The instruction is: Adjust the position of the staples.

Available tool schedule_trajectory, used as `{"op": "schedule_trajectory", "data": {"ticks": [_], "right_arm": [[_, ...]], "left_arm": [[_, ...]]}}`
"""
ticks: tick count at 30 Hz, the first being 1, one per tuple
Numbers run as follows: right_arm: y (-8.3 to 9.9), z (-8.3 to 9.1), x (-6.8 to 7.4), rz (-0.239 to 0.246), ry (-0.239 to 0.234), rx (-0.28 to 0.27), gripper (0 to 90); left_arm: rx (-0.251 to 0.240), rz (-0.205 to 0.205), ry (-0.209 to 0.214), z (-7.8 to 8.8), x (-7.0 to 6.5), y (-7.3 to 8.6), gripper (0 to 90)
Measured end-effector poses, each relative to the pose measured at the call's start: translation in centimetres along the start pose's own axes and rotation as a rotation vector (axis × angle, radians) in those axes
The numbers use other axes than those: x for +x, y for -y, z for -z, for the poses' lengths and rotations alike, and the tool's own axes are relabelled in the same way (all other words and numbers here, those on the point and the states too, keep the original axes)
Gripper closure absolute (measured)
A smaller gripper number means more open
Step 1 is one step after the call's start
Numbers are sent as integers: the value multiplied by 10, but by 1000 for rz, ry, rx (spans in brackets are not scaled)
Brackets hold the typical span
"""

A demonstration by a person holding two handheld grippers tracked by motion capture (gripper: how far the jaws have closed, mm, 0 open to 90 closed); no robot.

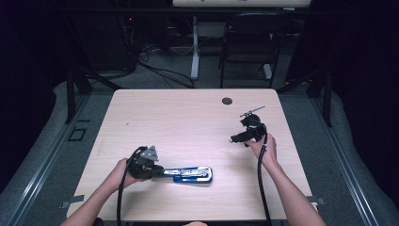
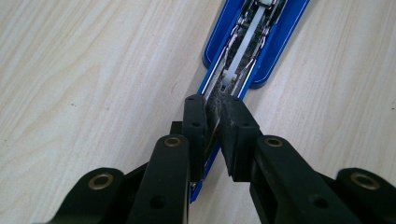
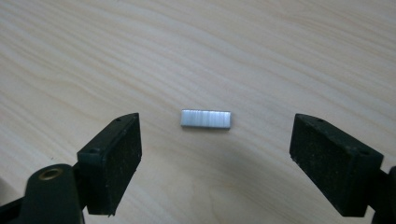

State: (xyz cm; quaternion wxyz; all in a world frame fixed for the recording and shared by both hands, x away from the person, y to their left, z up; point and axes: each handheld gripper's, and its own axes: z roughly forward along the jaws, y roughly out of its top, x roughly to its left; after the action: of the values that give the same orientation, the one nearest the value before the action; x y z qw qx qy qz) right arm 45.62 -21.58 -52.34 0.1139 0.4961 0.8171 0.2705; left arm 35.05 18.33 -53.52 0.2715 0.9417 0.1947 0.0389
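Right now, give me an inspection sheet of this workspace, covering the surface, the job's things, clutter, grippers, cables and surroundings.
Surface: light wood table, with a dark round grommet near its far edge.
Job's things: blue stapler lying opened flat, its metal channel exposed; silver strip of staples lying loose on the wood.
Clutter: nothing seen.
Grippers: left gripper shut on the stapler's near end; right gripper open, jaws wide either side of the staples, not touching them.
Cables: a black cable trails from each gripper toward the person.
Surroundings: dark room, folding chair beyond the table, cables on the floor.
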Motion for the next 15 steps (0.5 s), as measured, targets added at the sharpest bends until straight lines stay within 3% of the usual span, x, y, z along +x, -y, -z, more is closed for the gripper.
{"op": "schedule_trajectory", "data": {"ticks": [8,15], "right_arm": [[-9,-14,-6,-57,28,-9,226],[-15,-32,-3,-40,68,26,272]], "left_arm": [[12,-8,-6,-1,-1,-1,806],[3,-14,-11,0,-1,-1,806]]}}
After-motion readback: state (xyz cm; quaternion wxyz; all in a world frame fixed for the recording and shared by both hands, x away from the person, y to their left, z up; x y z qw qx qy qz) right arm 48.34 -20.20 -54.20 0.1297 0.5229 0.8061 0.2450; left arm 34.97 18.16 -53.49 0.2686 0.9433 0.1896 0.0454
